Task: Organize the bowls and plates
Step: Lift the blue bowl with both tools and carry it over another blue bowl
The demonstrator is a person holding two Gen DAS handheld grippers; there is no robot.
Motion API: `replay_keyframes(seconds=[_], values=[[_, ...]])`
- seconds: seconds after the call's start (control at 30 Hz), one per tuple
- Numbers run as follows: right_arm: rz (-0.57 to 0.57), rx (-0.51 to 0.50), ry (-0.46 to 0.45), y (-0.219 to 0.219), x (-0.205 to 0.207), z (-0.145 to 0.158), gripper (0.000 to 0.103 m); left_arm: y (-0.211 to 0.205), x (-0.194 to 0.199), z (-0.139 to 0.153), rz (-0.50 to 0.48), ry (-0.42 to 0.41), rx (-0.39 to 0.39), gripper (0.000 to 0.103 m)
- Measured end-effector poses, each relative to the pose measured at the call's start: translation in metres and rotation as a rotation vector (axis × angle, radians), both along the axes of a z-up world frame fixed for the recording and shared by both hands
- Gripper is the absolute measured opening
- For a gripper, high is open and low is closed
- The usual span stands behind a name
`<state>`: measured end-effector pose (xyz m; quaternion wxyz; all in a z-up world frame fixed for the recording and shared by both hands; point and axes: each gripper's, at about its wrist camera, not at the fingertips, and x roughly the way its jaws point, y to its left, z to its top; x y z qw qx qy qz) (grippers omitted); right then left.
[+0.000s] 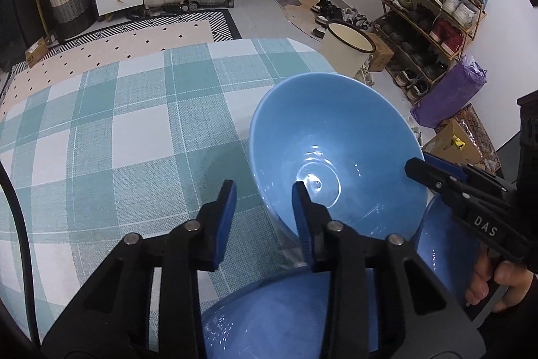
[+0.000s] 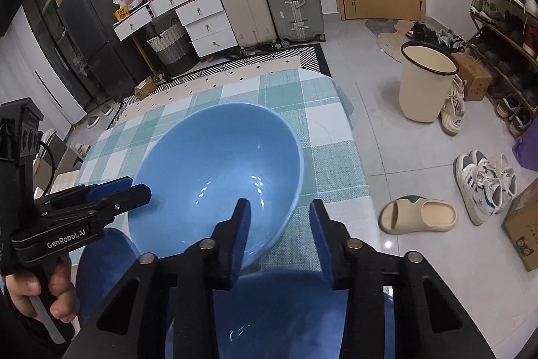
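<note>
Our left gripper's fingers (image 1: 230,214) and right gripper's fingers (image 2: 242,231) are straddling opposite rims of the tilted, glossy light-blue ceramic bowl (image 1: 333,150). We are not able to tell whether they are clenching it. It is leaning over darker blue bowls (image 2: 285,308) on the teal plaid tablecloth (image 1: 117,123).

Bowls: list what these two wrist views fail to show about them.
- Lower bowls: in both views they are covered by the top bowl and cut off by the bottom edge, so their number is unclear.
- Top bowl's underside: in both views it is hidden by the bowl's own wall.
- Grip: the wall runs between the left fingers and between the right fingers, but the fisheye angle hides whether they press it.
</note>
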<state>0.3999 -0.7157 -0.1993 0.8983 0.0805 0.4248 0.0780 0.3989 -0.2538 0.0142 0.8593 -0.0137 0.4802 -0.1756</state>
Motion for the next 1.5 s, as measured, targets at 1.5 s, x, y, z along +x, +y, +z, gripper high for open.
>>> replay_keyframes(seconds=[1.5], values=[[-0.006,-0.038,-0.142,-0.001,-0.039,0.045,0.016,-0.012,-0.041,0.059,-0.026,-0.137,0.011,0.016]])
